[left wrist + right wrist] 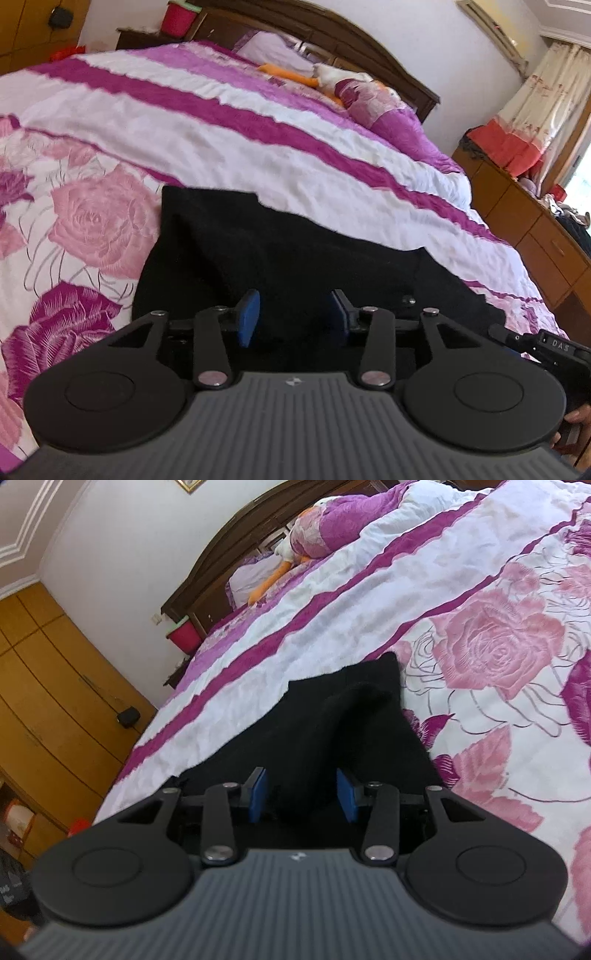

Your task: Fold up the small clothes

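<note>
Black garment (pixel 280 258) lies on the bed (pixel 258 155), spread over the rose-print and striped cover, rumpled, with a raised fold running through its middle (seen in both views).

Left tongs (pixel 294 317): blue pads (pixel 248 317) set well apart, nothing between them; they hover low over the near part of the garment. Whether the tips touch the cloth, cannot tell.

Right tongs (pixel 303 795): blue pads (pixel 258 794) likewise parted wide, gripping nothing. The raised fold of the garment (pixel 351 716) runs up between them and away toward its far corner.

Far end of the bed: pillows (pixel 273 48) and a dark wooden headboard (pixel 332 33). A red bucket (pixel 183 633) stands beside the headboard. Wooden wardrobe (pixel 55 686) along the wall in the right view; wooden dresser (pixel 532 221) and curtain (pixel 554 88) in the left view.
</note>
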Action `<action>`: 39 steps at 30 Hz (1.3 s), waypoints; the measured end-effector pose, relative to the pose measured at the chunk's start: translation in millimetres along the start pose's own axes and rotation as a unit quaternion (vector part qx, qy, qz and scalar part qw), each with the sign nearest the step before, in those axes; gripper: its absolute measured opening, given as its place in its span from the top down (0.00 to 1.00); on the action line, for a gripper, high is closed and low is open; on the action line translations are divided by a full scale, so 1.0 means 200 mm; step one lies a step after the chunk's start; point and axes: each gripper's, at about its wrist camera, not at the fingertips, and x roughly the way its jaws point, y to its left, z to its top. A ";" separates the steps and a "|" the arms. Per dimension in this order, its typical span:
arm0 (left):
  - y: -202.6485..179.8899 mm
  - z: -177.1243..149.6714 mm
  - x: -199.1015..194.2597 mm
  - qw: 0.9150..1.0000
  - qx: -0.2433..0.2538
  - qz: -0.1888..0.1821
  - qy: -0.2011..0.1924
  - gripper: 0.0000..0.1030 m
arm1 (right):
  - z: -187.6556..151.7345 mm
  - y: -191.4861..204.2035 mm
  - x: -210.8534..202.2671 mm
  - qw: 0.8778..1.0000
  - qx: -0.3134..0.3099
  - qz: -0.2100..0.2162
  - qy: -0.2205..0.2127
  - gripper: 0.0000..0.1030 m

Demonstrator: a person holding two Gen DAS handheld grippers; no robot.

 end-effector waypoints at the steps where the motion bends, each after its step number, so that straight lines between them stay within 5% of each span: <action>1: 0.00 0.00 0.00 1.000 0.001 0.001 -0.002 0.54 | 0.00 0.00 0.01 1.000 0.000 -0.001 0.001 0.57; 11: 0.02 -0.02 -0.06 0.999 -0.015 0.037 -0.014 0.46 | -0.01 -0.02 0.00 1.000 0.008 0.013 -0.001 0.58; 18: -0.02 -0.02 0.02 1.000 0.005 0.012 -0.012 0.46 | -0.02 -0.01 0.01 1.000 0.000 0.013 0.000 0.58; 20: -0.04 -0.01 0.04 1.000 0.014 0.008 -0.009 0.52 | -0.01 -0.01 0.01 1.000 -0.003 0.015 -0.002 0.58; 21: -0.04 0.00 0.05 1.000 0.015 0.004 -0.007 0.67 | -0.01 -0.01 0.02 1.000 -0.004 0.016 -0.002 0.59; 22: -0.04 0.00 0.06 1.000 0.014 -0.002 -0.005 0.81 | -0.01 -0.01 0.02 1.000 -0.005 0.017 -0.002 0.67; 24: -0.05 0.02 0.06 1.000 0.015 -0.007 -0.011 0.88 | 0.00 -0.01 0.02 1.000 -0.005 0.021 -0.002 0.89; 31: -0.08 0.17 0.07 0.998 0.027 0.001 -0.052 0.90 | 0.12 0.00 0.02 0.998 0.016 0.050 -0.037 0.90; 39: -0.09 0.34 0.27 0.996 0.038 0.033 -0.069 0.90 | 0.27 0.02 0.20 0.998 0.030 0.033 -0.050 0.90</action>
